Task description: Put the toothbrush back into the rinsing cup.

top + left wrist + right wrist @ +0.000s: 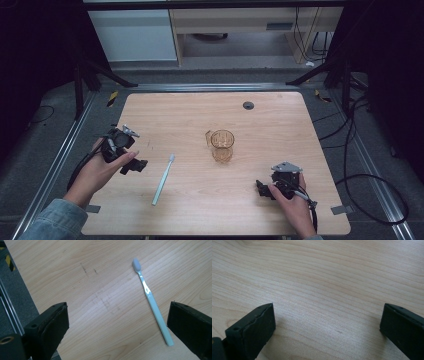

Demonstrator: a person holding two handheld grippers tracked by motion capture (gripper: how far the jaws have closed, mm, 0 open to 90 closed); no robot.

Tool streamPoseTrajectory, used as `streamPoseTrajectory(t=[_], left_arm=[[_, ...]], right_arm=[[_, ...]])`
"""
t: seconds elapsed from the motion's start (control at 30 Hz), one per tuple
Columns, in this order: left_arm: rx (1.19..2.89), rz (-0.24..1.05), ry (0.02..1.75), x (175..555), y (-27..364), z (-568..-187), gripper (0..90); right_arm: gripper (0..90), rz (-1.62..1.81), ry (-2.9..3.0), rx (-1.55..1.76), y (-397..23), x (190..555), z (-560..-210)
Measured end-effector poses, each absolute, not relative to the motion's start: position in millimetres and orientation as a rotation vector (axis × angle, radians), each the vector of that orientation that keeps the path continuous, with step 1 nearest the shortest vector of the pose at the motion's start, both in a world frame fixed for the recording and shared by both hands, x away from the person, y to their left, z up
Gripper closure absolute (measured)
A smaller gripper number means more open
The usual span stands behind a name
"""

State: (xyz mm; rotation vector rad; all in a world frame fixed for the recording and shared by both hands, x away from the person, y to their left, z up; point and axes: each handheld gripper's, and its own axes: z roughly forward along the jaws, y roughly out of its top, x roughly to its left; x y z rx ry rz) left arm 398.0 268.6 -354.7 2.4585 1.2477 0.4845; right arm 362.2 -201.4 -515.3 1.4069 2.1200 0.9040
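1. Left of the glass mug [222, 145], a pale blue toothbrush [163, 180] lies flat on the wooden table [200, 110], well apart from the mug, with its bristle head at the end nearer the mug's level and its handle running toward the person's edge.
2. Farther out from the mug than the toothbrush, the left gripper [134, 165] is held in the person's left hand [97, 172], near the toothbrush and not touching it.
3. Seen from the left gripper view, the left gripper [117, 327] has its jaws spread wide with nothing between them but bare wood; the toothbrush [152, 303] lies close inside the right-hand jaw, its white head [136, 264] pointing away.
4. On the mug's other side and nearer the person, the right gripper [261, 188] sits low over the table in the right hand [295, 205], well apart from the mug.
5. From the right gripper view, the right gripper [327, 322] is wide open too, and it holds nothing; plain wood grain lies between its jaws.
6. Beyond the mug, near the far edge, a small dark round grommet [248, 105] is set in the tabletop.
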Motion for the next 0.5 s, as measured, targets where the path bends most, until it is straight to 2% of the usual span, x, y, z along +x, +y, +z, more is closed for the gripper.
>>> streamPoseTrajectory(t=[0.4,0.5], left_arm=[[2.521,0.471,1.26,414,253,-358,6.1],[2.534,0.454,1.264,419,249,-364,10.7]], right_arm=[[0.4,0.906,2.12,1.405,-202,362,-515],[0.4,0.904,2.12,1.404,-202,362,-515]])
